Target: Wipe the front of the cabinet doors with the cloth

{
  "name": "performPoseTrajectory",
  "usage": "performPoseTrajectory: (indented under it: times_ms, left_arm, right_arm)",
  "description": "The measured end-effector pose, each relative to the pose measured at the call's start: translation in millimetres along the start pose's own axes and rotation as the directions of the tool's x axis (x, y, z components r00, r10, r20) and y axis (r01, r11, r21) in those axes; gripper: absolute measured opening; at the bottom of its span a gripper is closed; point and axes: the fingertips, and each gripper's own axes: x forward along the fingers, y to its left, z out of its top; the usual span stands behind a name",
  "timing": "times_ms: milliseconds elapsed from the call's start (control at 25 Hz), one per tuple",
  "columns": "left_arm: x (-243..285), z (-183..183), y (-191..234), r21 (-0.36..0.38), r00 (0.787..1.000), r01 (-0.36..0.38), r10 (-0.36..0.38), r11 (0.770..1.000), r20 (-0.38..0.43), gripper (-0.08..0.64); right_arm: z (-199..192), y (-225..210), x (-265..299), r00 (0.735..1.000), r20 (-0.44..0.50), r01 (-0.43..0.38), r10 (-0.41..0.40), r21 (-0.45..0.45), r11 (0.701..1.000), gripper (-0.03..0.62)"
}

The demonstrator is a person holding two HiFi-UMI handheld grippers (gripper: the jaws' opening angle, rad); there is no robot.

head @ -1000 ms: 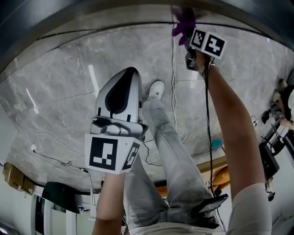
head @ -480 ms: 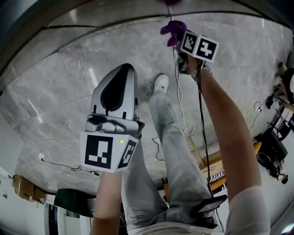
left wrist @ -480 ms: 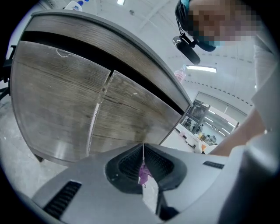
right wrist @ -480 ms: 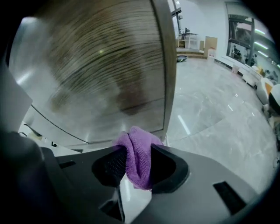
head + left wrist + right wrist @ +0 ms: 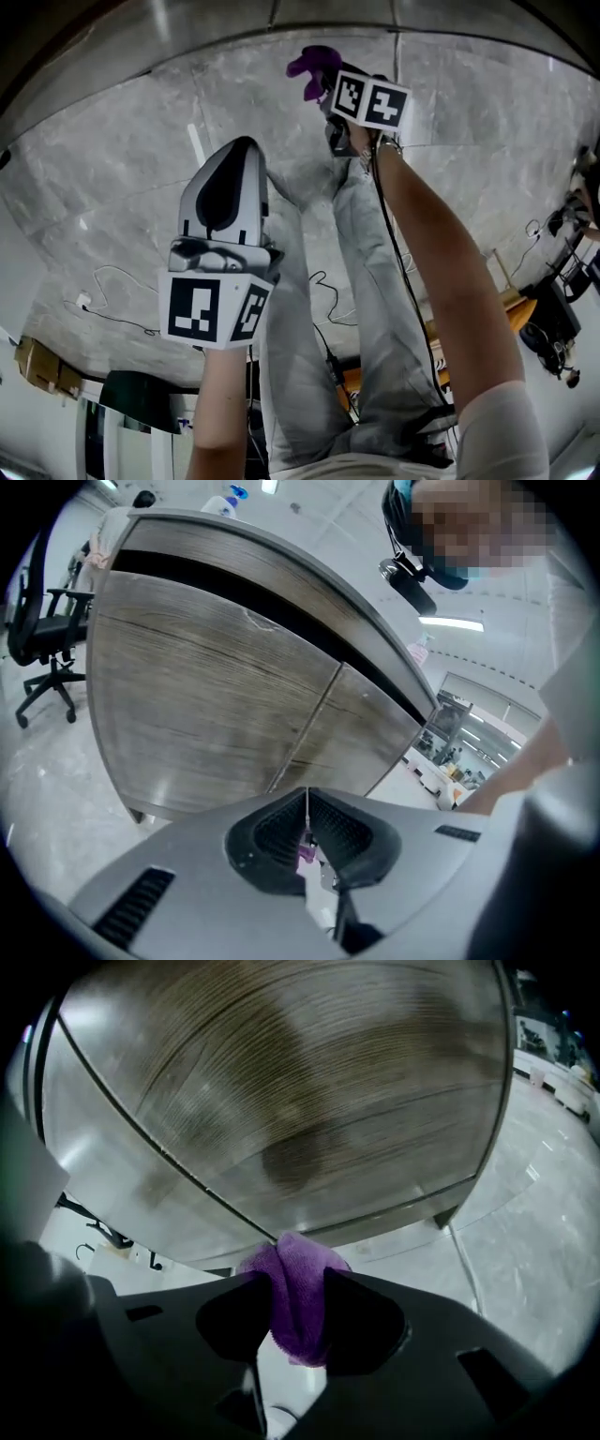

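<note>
A purple cloth (image 5: 295,1297) is bunched between the jaws of my right gripper (image 5: 295,1283), which is shut on it. It touches the lower part of a grey wood-grain cabinet door (image 5: 300,1101). In the head view the cloth (image 5: 311,66) sticks out ahead of the right gripper (image 5: 325,82), at the foot of the cabinet (image 5: 281,19). My left gripper (image 5: 246,142) hangs over the floor to the left, shut on nothing. The left gripper (image 5: 307,794) faces two cabinet doors (image 5: 206,696) from a distance, with a seam between them.
The person's legs (image 5: 347,309) stand on a grey marble floor (image 5: 112,187) below the grippers. Cables (image 5: 103,291) trail over the floor at the left. A black office chair (image 5: 47,639) stands left of the cabinet. On its top is a spray bottle (image 5: 225,501).
My right gripper has carried the cloth leftward along the foot of the cabinet. The left gripper has stayed shut in nearly the same place.
</note>
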Motion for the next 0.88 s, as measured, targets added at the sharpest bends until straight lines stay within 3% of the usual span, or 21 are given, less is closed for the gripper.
performPoseTrajectory:
  times_ms: [280, 600, 760, 880]
  left_arm:
    - [-13.6, 3.3, 33.6, -0.066, 0.991, -0.114, 0.118, 0.991, 0.068, 0.017]
    - [-15.4, -13.3, 36.4, -0.142, 0.958, -0.247, 0.264, 0.958, 0.112, 0.017]
    - [-1.5, -15.0, 21.6, -0.146, 0.952, -0.262, 0.281, 0.954, 0.123, 0.017]
    - [10.9, -17.1, 4.2, -0.139, 0.955, -0.252, 0.27, 0.958, 0.124, 0.017]
  right_arm:
    - [6.0, 43.5, 55.7, 0.999, -0.004, -0.054, 0.054, -0.064, 0.996, 0.14]
    - [26.3, 27.9, 90.3, 0.998, -0.036, -0.061, 0.056, -0.164, 0.985, 0.14]
    - [32.2, 14.0, 93.5, 0.994, -0.084, -0.088, 0.07, -0.233, 0.969, 0.14]
    - [35.3, -15.3, 86.6, 0.994, -0.101, -0.058, 0.038, -0.203, 0.978, 0.139]
